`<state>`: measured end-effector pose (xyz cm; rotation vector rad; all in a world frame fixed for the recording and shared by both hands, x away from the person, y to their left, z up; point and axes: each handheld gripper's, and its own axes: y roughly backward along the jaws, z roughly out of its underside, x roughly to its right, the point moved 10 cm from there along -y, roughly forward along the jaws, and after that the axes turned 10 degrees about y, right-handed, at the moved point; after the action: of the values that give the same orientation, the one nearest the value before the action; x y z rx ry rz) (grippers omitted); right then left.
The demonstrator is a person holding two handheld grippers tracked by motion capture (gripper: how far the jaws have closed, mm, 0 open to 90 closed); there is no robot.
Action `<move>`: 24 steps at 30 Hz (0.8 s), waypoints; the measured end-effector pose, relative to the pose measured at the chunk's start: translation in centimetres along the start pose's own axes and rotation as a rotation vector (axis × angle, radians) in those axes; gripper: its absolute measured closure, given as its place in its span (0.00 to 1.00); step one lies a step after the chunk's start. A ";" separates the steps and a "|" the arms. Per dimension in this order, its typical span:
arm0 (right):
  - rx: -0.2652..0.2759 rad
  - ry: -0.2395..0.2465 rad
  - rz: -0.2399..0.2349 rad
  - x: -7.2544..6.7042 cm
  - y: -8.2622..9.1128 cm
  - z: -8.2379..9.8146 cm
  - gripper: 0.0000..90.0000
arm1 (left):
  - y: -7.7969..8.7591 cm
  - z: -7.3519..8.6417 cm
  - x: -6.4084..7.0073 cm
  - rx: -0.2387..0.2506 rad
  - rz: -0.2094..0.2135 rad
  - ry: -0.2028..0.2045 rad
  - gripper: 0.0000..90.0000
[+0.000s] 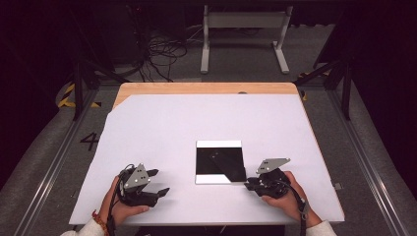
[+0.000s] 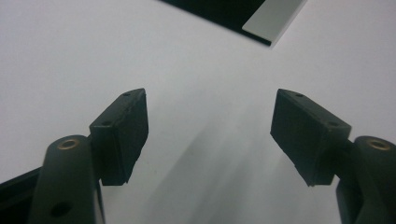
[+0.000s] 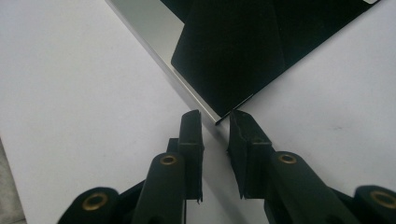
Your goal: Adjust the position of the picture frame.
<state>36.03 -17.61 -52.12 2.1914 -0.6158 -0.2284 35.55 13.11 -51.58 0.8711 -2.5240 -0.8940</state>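
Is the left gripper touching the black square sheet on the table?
Apart. In the high view, the left gripper sits left of the black sheet with bare white table between them; its jaws stand open and empty.

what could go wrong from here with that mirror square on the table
The right gripper sits at one corner of the mirror with its jaws nearly closed around it; so thin a hold could slip, or tilt the sheet if lifted. The left gripper is open and apart from the mirror, so nothing steadies the far side. The mirror lies flat on the smooth white sheet, so a push could slide it rather than lift it.
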 end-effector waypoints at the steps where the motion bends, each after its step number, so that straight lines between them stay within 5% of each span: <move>1: 0.006 0.000 -0.002 0.0 0.0 -0.1 0.83 | 0.0 0.0 -0.1 0.004 -0.001 0.000 0.30; 14: 0.047 -0.023 -0.033 -0.2 -0.1 -0.6 0.77 | -0.7 0.2 0.5 -0.025 0.038 -0.005 0.28; 24: 0.005 -0.054 -0.021 0.6 0.0 0.1 0.72 | -1.1 0.4 0.8 -0.044 0.054 -0.010 0.28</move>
<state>36.56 -17.98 -52.11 2.2037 -0.6237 -0.2980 35.25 12.10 -52.46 0.7831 -2.5133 -0.9351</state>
